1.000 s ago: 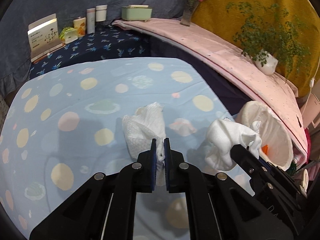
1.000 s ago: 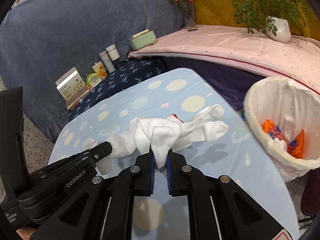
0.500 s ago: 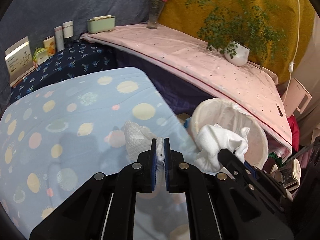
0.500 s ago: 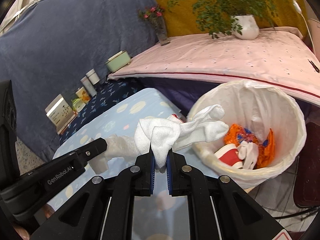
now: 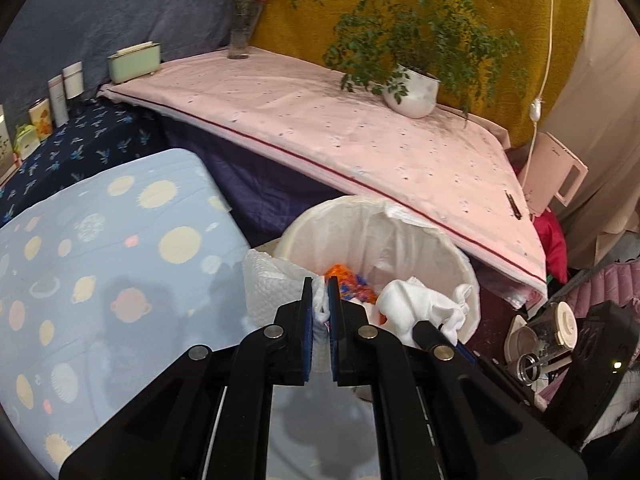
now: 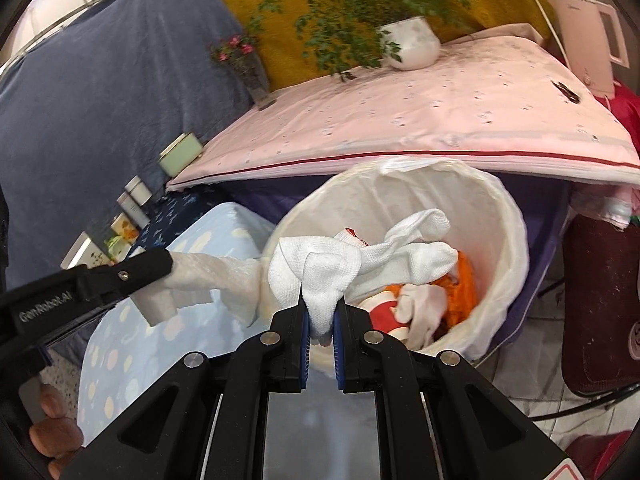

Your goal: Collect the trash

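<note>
My left gripper (image 5: 320,312) is shut on a crumpled white paper towel (image 5: 272,292) and holds it at the near rim of the white-lined trash bin (image 5: 448,248). My right gripper (image 6: 320,320) is shut on a white knit glove (image 6: 360,260) and holds it over the bin's mouth (image 6: 508,216). The glove also shows in the left wrist view (image 5: 424,308), and the paper towel in the right wrist view (image 6: 224,276). Orange wrappers (image 6: 464,288) and a red-and-white cup (image 6: 380,312) lie inside the bin.
The blue planet-print table (image 5: 100,280) is at the left. A pink-covered ledge (image 5: 360,132) with a potted plant (image 5: 412,88) and a flower vase (image 5: 240,32) runs behind the bin. Bottles and jars (image 5: 540,340) clutter the floor at right.
Both grippers have moved right off the table toward the bin, carrying the paper towel and the glove. The glove now hangs over the bin opening.
</note>
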The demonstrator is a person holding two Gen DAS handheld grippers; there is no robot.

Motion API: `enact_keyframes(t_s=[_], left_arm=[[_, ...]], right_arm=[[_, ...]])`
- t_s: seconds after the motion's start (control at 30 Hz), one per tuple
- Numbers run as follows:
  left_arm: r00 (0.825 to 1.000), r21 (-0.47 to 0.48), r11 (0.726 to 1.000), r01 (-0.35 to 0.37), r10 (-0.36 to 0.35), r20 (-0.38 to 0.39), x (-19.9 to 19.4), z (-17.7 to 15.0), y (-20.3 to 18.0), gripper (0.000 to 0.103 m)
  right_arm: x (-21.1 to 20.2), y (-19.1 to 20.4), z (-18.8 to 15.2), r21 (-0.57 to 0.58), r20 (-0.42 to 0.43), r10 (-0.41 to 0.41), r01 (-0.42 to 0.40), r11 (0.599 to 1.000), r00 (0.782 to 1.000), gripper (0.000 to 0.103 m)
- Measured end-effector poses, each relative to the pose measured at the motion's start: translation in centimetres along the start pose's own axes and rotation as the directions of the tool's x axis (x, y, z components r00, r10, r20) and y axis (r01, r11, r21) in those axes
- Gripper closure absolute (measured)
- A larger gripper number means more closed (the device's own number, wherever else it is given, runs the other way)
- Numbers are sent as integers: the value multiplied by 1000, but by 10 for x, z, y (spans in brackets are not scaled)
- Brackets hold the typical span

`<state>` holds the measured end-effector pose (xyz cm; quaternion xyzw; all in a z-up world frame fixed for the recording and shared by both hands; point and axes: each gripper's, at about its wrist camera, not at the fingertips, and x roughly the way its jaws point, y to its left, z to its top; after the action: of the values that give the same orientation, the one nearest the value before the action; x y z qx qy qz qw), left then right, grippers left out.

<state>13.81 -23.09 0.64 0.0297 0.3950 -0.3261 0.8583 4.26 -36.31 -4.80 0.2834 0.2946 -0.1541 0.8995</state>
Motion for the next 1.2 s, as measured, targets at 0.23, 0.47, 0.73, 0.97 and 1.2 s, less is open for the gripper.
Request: enact_keyframes(t_s=[0.23, 0.47, 0.73, 0.97, 1.2], left_arm=[[998, 31, 998, 60, -60, -1, 13, 10, -22, 97], [994, 24, 994, 103, -103, -27, 32, 12, -29, 97], [997, 6, 999, 54, -54, -59, 52, 4, -23, 95], [998, -23, 999, -31, 29, -58, 57, -3, -9, 61], [995, -25, 996, -88, 87, -53, 58, -8, 2, 51]], right_arm=[[1, -32, 11, 49, 17, -40, 39, 998, 999, 94], [10, -46, 14, 63, 10, -59, 58, 996, 998, 94], [20, -48, 13, 54, -6, -62, 63, 997, 998, 93], [30, -40, 14, 34, -22, -57, 58, 998, 998, 87], [36, -34, 16, 22, -24, -56, 57, 998, 998, 81]])
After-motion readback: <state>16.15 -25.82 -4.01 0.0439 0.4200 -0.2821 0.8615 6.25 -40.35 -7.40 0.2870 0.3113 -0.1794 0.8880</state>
